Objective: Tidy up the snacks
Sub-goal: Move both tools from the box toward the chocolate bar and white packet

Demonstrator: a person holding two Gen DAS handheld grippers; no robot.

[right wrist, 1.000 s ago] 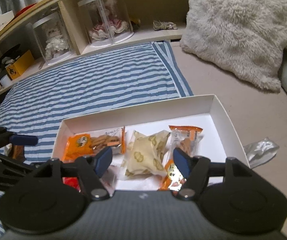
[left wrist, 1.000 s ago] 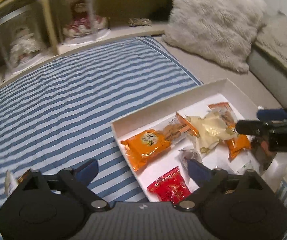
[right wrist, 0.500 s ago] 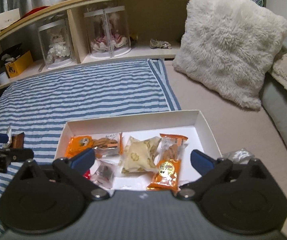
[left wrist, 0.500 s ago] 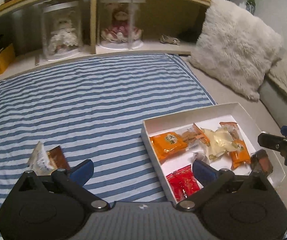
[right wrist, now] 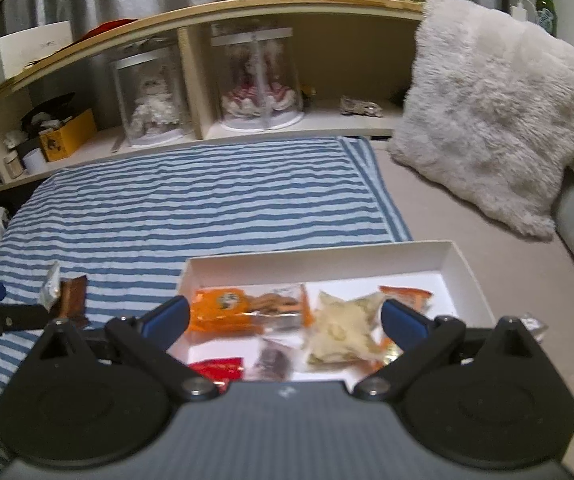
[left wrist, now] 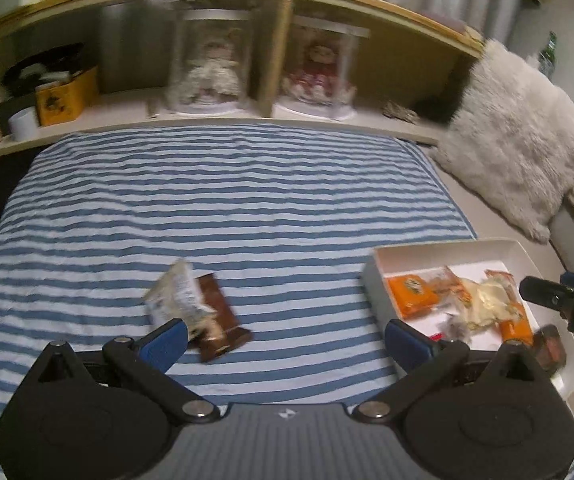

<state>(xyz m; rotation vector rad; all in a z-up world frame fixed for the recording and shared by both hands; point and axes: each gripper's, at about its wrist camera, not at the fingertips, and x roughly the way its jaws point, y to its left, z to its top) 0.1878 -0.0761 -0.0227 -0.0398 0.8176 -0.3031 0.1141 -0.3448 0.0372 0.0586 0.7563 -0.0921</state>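
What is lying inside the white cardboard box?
Inside the white cardboard box: an orange snack packet, a pale crumpled packet, a red packet and a small dark one. The gripper body hides the near edge.

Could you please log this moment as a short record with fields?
left claw: open, empty, above the striped blanket
right claw: open, empty, over the white box
in box: orange packet, cream packet, red packet
outside box: brown bar and white packet, on blanket
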